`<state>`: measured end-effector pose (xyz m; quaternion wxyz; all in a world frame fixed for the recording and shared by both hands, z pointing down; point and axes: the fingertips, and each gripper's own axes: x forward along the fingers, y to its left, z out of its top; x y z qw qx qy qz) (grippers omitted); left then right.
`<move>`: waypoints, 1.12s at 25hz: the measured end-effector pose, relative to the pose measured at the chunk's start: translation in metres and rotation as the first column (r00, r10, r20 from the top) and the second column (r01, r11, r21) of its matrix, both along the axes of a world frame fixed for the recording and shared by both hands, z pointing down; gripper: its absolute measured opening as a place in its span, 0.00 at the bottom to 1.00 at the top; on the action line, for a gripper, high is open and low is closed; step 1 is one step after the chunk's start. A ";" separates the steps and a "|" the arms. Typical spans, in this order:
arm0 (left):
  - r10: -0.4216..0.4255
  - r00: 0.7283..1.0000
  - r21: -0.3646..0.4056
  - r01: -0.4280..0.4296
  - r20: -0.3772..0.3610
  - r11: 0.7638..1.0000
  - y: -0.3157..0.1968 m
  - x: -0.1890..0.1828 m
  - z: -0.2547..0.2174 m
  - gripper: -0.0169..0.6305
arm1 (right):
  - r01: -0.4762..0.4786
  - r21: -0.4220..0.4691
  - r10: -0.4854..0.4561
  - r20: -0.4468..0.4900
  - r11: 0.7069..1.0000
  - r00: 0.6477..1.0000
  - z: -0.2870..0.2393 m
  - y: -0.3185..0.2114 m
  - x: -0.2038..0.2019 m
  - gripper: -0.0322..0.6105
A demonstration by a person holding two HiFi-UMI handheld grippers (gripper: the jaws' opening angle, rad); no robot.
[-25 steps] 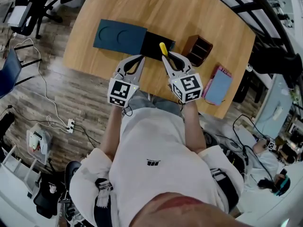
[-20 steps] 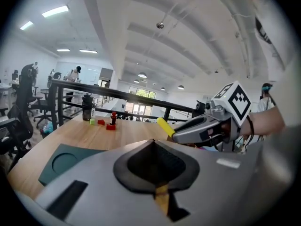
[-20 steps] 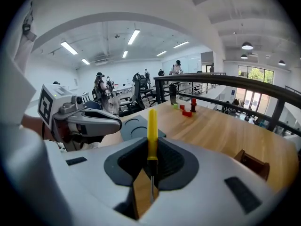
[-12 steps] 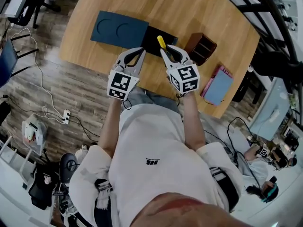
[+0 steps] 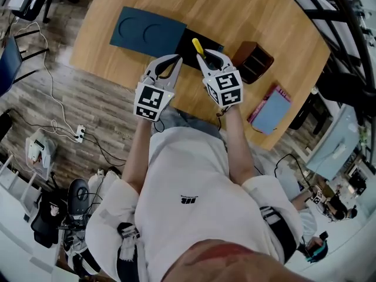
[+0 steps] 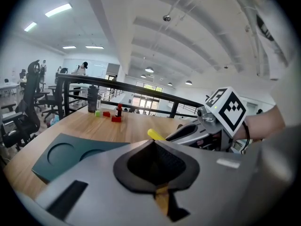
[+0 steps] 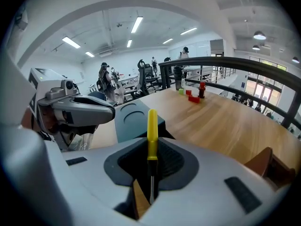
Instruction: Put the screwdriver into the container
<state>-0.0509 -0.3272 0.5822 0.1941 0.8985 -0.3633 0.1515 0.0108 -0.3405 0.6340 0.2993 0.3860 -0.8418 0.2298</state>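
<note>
Findings, largest item first.

The wooden table (image 5: 258, 16) runs beyond both my grippers. Ahead of my left gripper (image 5: 174, 60) lies a dark blue panel (image 5: 147, 31) with two round recesses. I cannot tell whether it is a lid or a tray. Touching its edge, directly ahead of and below my right gripper (image 5: 207, 57), sits a black open box (image 5: 187, 43). I judge this to be the container the task means. A brown wooden box (image 5: 254, 60) stands off to the right of my right gripper, apart from the black one. Nearer to me on that side lies a pink-edged notebook (image 5: 269, 109).

Gripper state: my right gripper is clenched on the screwdriver (image 7: 152, 126). The pads clamp its dark lower part, and the yellow handle stands upright past the fingertips. My left gripper has its jaw tips together with nothing between them. It rides just beside the right one, taking no part in the hold.

Step in hand, as I judge it: carrying the tool to the drop point. The screwdriver is held above the table at the container's near edge and is not yet inside.

Next move calls for advancing the right gripper until the whole tool is over the black opening. It should then be lowered or tipped to lie within the walls, and only then let go.
</note>
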 end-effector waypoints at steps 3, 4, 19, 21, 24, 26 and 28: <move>-0.002 1.000 -0.009 0.002 0.001 1.000 -0.003 0.005 0.005 0.04 | 0.009 -0.020 -0.009 0.000 1.000 1.000 0.010 -0.004 0.000 0.14; -0.002 1.000 -0.012 0.002 0.001 1.000 -0.004 0.006 0.006 0.04 | 0.012 -0.027 -0.012 -0.001 1.000 1.000 0.013 -0.005 0.000 0.14; -0.026 1.000 -0.046 0.027 0.015 0.999 -0.009 0.012 0.025 0.04 | 0.048 -0.152 -0.056 -0.052 0.987 0.997 0.060 -0.012 -0.004 0.14; -0.029 0.999 -0.050 0.030 0.016 0.998 -0.009 0.013 0.026 0.04 | 0.050 -0.169 -0.061 -0.059 0.984 0.996 0.065 -0.012 -0.003 0.14; -0.034 0.999 -0.055 0.035 0.017 0.998 -0.008 0.012 0.028 0.04 | 0.055 -0.190 -0.069 -0.071 0.980 0.995 0.073 -0.012 -0.003 0.14; -0.038 0.999 -0.057 0.039 0.018 0.998 -0.007 0.011 0.029 0.04 | 0.056 -0.201 -0.073 -0.078 0.978 0.994 0.077 -0.012 -0.004 0.14; -0.041 0.999 -0.059 0.042 0.018 0.997 -0.008 0.009 0.030 0.04 | 0.055 -0.211 -0.074 -0.084 0.976 0.994 0.081 -0.013 -0.005 0.14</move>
